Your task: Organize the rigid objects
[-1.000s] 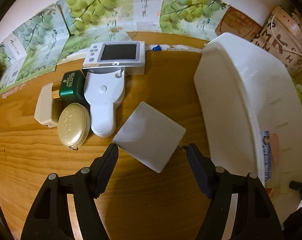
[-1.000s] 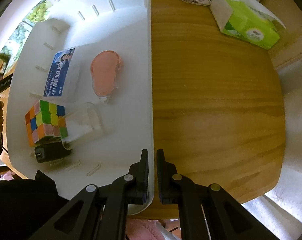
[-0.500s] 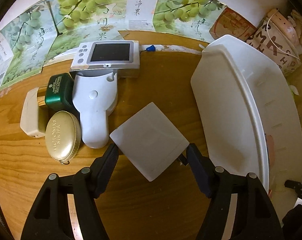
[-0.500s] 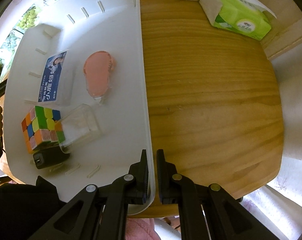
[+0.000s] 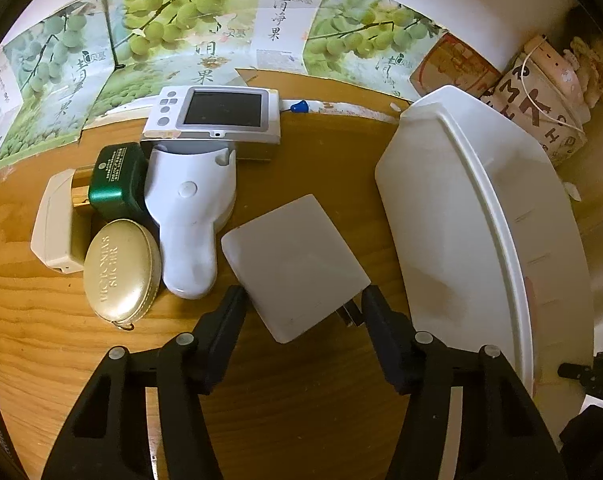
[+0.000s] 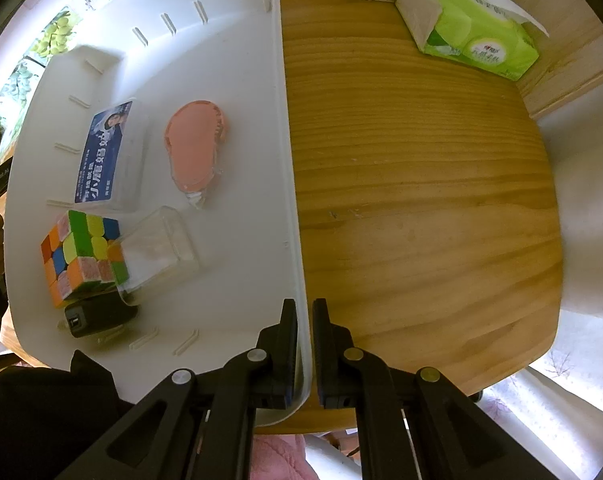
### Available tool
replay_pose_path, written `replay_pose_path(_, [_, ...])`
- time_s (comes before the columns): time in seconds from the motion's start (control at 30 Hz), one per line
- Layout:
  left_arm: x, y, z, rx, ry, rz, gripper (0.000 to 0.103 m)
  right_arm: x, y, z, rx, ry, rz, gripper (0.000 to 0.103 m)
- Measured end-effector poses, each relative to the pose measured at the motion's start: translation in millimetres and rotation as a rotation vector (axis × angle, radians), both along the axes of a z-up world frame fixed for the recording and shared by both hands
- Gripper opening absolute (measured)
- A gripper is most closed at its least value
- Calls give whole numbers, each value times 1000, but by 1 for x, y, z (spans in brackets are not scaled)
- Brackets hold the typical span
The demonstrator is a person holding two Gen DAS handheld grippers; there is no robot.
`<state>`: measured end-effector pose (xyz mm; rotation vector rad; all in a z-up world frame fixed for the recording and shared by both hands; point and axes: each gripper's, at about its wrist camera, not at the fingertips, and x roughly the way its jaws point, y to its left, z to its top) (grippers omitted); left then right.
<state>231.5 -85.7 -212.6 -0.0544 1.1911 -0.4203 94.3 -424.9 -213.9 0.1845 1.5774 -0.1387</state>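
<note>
Straddling a flat, matte white square charger (image 5: 295, 266) mid-table, left gripper (image 5: 303, 304) jaws just closing, pads not yet pressing, smooth gold oval tin (image 5: 120, 268) lettered "VICTORIA'S SECRET" toward the left edge, right gripper (image 6: 304, 320) clamped on the glossy white plastic bin (image 6: 237, 80) wall, Rubik's cube (image 6: 81, 256) inside.

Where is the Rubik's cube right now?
Right wrist view, left side: the Rubik's cube sits inside the white bin, touching a black charger and a clear box.
</note>
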Motion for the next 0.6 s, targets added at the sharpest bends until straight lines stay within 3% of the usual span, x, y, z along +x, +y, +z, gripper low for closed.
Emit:
replay_pose_path(0.33, [-14,15,4,-55,17,58,52,-4,5,5,-2,-9,11,7])
replay_pose_path(0.6, [-34,27,9,-75,36,83,50,-2,10,11,-8,-23,31,7])
